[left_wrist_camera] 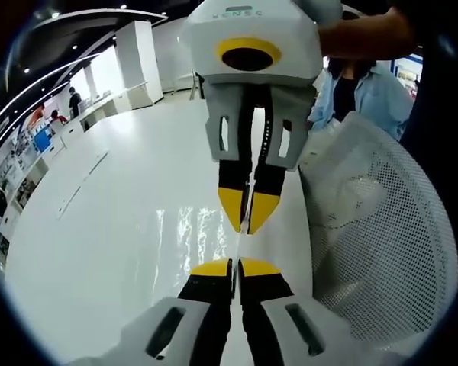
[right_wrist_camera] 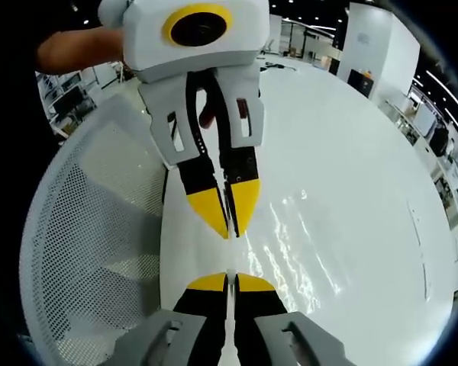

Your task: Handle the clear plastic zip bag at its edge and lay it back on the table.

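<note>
Bag [left_wrist_camera: 202,229], clear plastic, lies on the white table [left_wrist_camera: 114,229], stretched between both grippers. Left gripper [left_wrist_camera: 235,268] at six o'clock and right gripper [left_wrist_camera: 249,217] at twelve pinch its opposite edges, jaws closed.

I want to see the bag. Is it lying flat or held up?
Held up, spread: both tongs, left and right, pinch the clear zip bag above the table.

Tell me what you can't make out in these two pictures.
1. The clear plastic zip bag: outline and zip, both views; transparent, just glare on the white table.
2. Whether its edge sits in the shut left hand-held gripper and right hand-held gripper: too thin, clear.
3. The white mesh object: right gripper view, cut off by the edge.
</note>
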